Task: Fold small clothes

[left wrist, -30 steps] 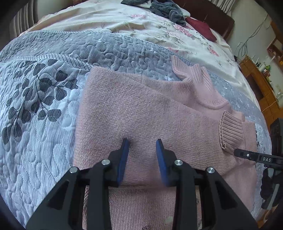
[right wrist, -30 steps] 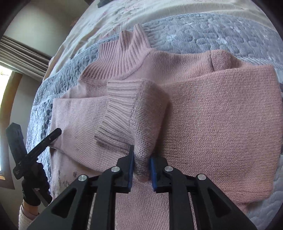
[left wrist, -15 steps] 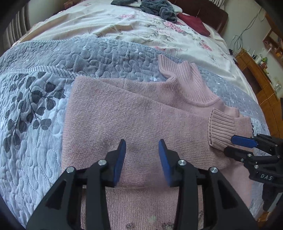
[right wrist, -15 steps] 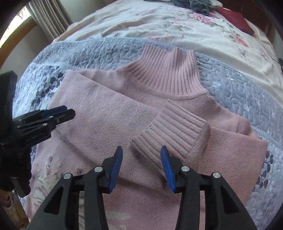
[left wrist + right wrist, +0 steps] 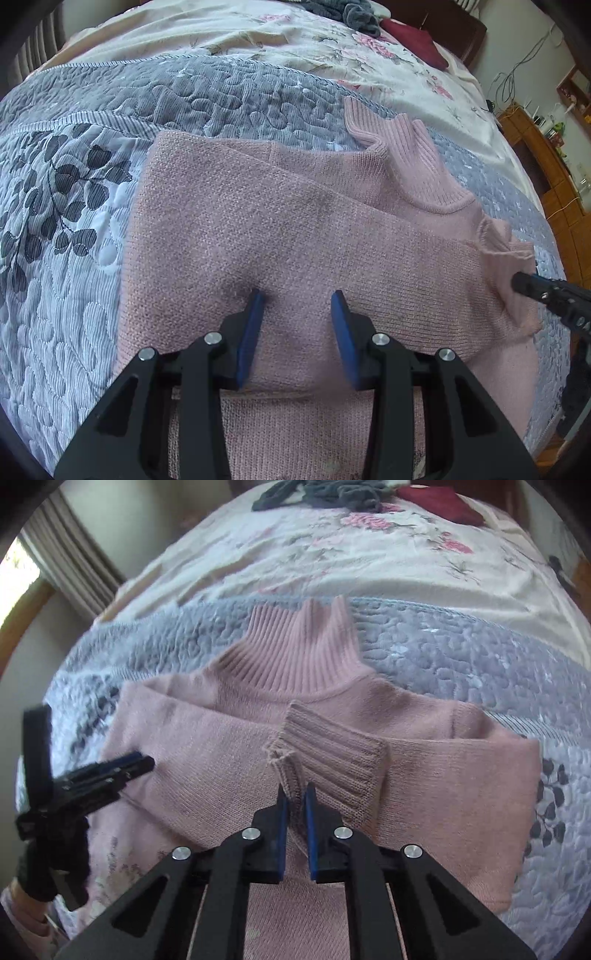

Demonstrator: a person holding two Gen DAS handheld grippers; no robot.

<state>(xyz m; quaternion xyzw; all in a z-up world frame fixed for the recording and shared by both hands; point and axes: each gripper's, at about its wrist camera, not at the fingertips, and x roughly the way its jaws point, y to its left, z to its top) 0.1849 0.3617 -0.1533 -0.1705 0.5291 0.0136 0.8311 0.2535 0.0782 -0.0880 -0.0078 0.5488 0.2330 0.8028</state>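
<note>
A dusty pink sweater (image 5: 314, 236) lies on a grey quilt (image 5: 207, 96) stitched with dark leaf prints, beyond it a cream sheet (image 5: 369, 561) with pink flowers, and both black grippers carry blue pads (image 5: 251, 332)

One pink sweater (image 5: 295, 236), one grey quilt (image 5: 74, 258), one floral sheet (image 5: 258, 40), one dark-red cloth (image 5: 413, 40) at one o'clock, two grippers: left gripper (image 5: 297, 306), right gripper (image 5: 295, 801).

Left wrist camera sitting close above the pink sweater (image 5: 295, 236), looking forward along the bed toward the far headboard (image 5: 454, 26), right wrist camera hovering equally near, facing the ribbed collar (image 5: 299, 657), both views sharing sweater, grey quilt (image 5: 207, 92) and floral sheet (image 5: 332, 557)
</note>
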